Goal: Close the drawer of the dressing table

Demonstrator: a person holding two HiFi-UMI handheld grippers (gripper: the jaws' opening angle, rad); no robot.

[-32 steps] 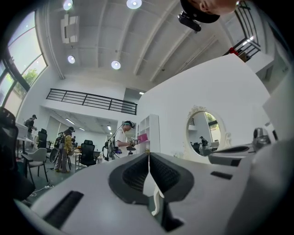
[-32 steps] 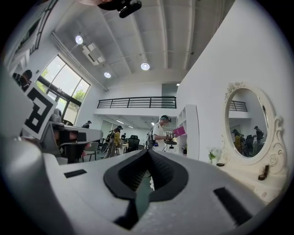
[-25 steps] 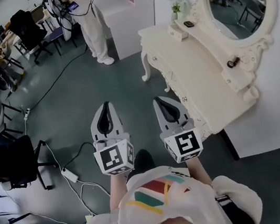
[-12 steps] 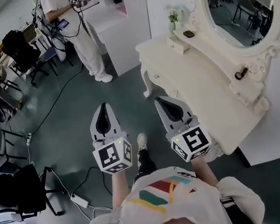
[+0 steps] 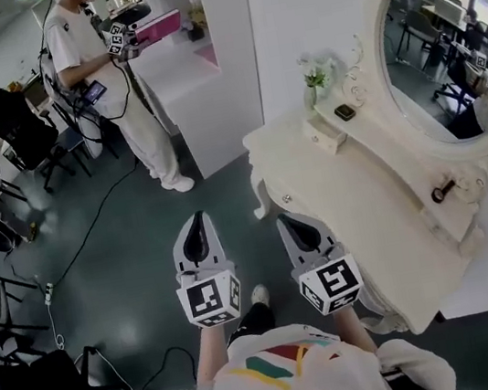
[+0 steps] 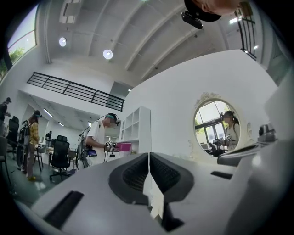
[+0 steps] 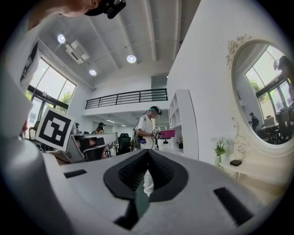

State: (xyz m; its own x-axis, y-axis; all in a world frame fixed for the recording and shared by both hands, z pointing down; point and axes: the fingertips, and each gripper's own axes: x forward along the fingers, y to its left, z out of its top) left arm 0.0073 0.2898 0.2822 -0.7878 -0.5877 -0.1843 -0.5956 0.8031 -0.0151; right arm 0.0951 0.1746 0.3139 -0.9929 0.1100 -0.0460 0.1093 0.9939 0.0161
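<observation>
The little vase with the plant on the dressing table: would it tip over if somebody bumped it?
Probably yes. The vase looks tall and narrow with leaves on top, so a nudge could tip it. It seems small, so it is likely light. It may be glass, so it could break.

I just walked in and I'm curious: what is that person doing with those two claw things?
A person holds a two-jaw gripper in each hand, next to a white dressing table with an oval mirror. The left gripper and the right gripper are both shut and empty, held out over the floor. Neither one touches the table yet.
</observation>
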